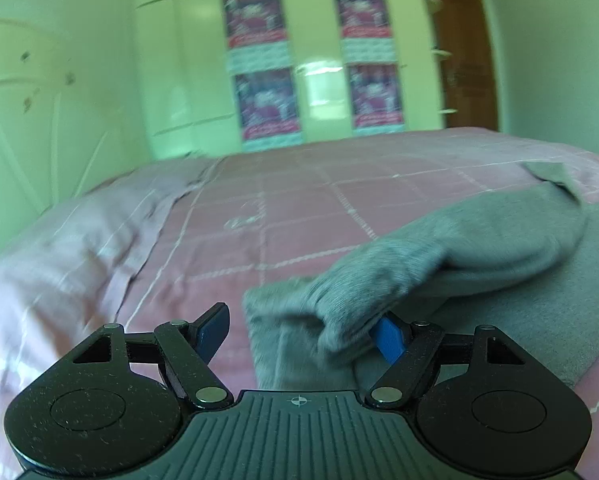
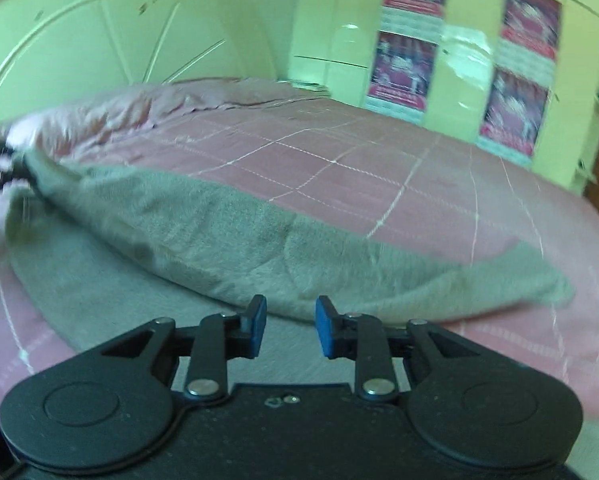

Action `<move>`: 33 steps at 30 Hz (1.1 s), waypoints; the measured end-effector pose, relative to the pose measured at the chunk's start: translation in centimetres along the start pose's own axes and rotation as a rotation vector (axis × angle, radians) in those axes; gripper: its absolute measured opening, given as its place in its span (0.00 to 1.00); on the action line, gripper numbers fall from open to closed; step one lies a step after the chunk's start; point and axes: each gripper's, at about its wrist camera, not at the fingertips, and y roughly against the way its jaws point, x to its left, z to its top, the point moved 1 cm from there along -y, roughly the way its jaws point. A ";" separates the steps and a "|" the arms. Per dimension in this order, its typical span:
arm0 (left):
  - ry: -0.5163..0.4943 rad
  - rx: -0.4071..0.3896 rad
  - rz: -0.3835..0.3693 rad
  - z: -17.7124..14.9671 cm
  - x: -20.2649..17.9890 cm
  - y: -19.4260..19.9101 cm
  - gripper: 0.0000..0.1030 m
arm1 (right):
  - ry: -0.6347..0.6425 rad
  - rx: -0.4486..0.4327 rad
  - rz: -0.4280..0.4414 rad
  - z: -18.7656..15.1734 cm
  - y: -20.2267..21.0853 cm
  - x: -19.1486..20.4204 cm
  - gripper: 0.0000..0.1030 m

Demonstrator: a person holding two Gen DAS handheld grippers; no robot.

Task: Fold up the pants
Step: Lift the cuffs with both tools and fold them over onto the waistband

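The grey pants (image 1: 479,240) lie on the pink checked bedspread (image 1: 299,200), one layer doubled over another. The left gripper (image 1: 303,332) stands wide; a bunched fold of the pants lies against its right pad, unpinched. The right gripper (image 2: 291,332) is narrowly parted, empty, with the folded edge just beyond its tips.

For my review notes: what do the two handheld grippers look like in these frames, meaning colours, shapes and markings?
Both match. The left gripper and right gripper are matte black, speckled with dust, with two round lobes, triangular cut-outs, bar linkages on silver rivets and blue pads on the fingers. The left body is ribbed with a small crosshair mark. No cables, hands or sleeves show.
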 end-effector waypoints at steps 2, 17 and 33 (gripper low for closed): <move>0.096 0.030 0.017 -0.3 0.1 0.7 0.74 | -0.059 -0.012 -0.003 -0.6 0.5 -0.4 0.17; 0.574 0.090 0.115 -0.9 -4.6 2.3 0.73 | -0.242 -0.072 -0.066 -2.2 1.0 0.5 0.17; 0.955 0.083 -0.012 -2.6 -3.1 -3.1 0.73 | -0.832 0.018 -0.063 -3.0 -7.4 -8.0 0.35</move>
